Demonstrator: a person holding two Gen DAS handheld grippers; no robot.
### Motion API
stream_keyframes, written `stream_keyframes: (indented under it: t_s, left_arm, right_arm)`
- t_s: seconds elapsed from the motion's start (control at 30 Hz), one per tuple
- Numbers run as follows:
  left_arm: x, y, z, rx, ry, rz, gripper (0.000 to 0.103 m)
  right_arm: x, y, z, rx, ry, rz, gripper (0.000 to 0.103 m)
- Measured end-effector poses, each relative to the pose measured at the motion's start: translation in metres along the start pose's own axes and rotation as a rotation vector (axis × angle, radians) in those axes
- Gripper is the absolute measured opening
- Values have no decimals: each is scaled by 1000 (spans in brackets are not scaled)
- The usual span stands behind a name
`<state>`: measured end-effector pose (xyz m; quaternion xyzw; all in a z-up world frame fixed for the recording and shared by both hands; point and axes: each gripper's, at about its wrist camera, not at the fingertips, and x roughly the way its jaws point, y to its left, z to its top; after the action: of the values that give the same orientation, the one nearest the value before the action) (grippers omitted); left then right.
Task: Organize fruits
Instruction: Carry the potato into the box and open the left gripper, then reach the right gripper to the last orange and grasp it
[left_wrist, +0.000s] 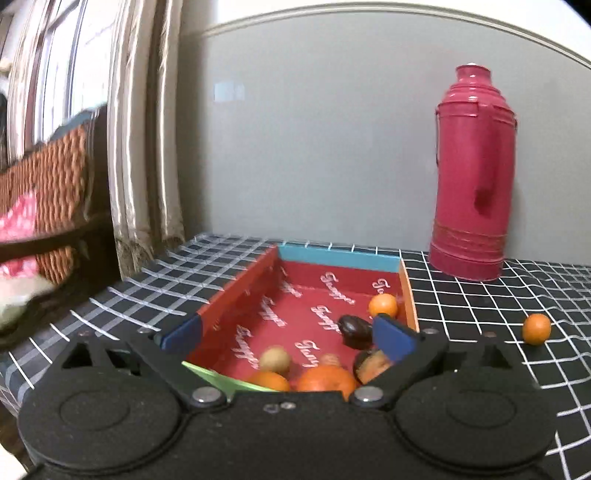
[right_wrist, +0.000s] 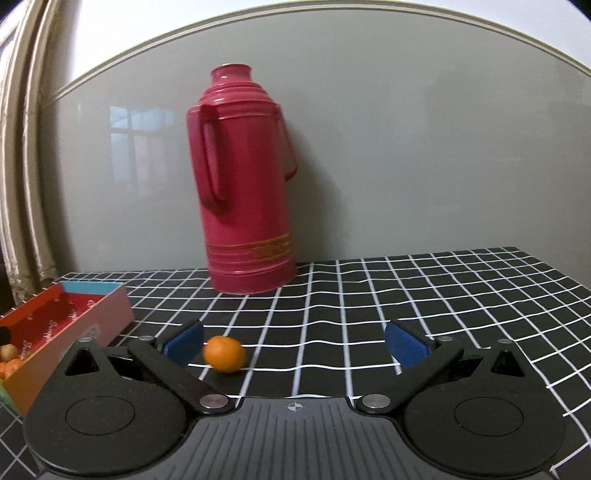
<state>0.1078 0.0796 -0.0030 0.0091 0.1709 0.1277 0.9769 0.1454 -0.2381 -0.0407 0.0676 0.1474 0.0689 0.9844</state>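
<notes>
A red cardboard box (left_wrist: 240, 291) with a blue far wall holds several fruits: small oranges (left_wrist: 383, 305), a dark date (left_wrist: 355, 331), a pale round fruit (left_wrist: 275, 360). My left gripper (left_wrist: 288, 338) is open and empty, hovering over the box's near end. One small orange (left_wrist: 536, 328) lies loose on the checked cloth right of the box. In the right wrist view that orange (right_wrist: 224, 353) lies just inside my left fingertip. My right gripper (right_wrist: 295, 345) is open and empty. The box (right_wrist: 74, 321) sits at the left.
A tall red thermos (right_wrist: 245, 192) stands on the black-and-white checked tablecloth (right_wrist: 406, 295) against the grey wall; it also shows in the left wrist view (left_wrist: 474, 177). Curtains (left_wrist: 140, 147) and a wicker chair (left_wrist: 48, 192) lie beyond the table's left edge.
</notes>
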Motion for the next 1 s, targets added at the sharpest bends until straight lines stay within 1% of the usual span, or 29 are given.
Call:
stream_keyframes:
  t_s: [0.13,0.2,0.4,0.63,0.87,1.0]
  left_arm:
    - [-6,4,-2,1,2,-6,96]
    - [-8,7,-2,4,-1,2,97]
    - [-6,19,-5,-13,15,6,97]
    - [-9,27,-6,10,-2,18,97]
    - [-7,48,-8,-12,8,53,97]
    - [-7,63,-10,-16,13,77,97]
  right_arm:
    - [3,13,-3,-16,8,17,103]
    - [4,18,-5,-25,15,24,103]
    - [8,28,-8,-44,23,35,103]
    - [14,38,-9,-92,30,39,103]
    - [35,53,-11,-198,69,28,103]
    - [55,56,-11,-200,124,42,103]
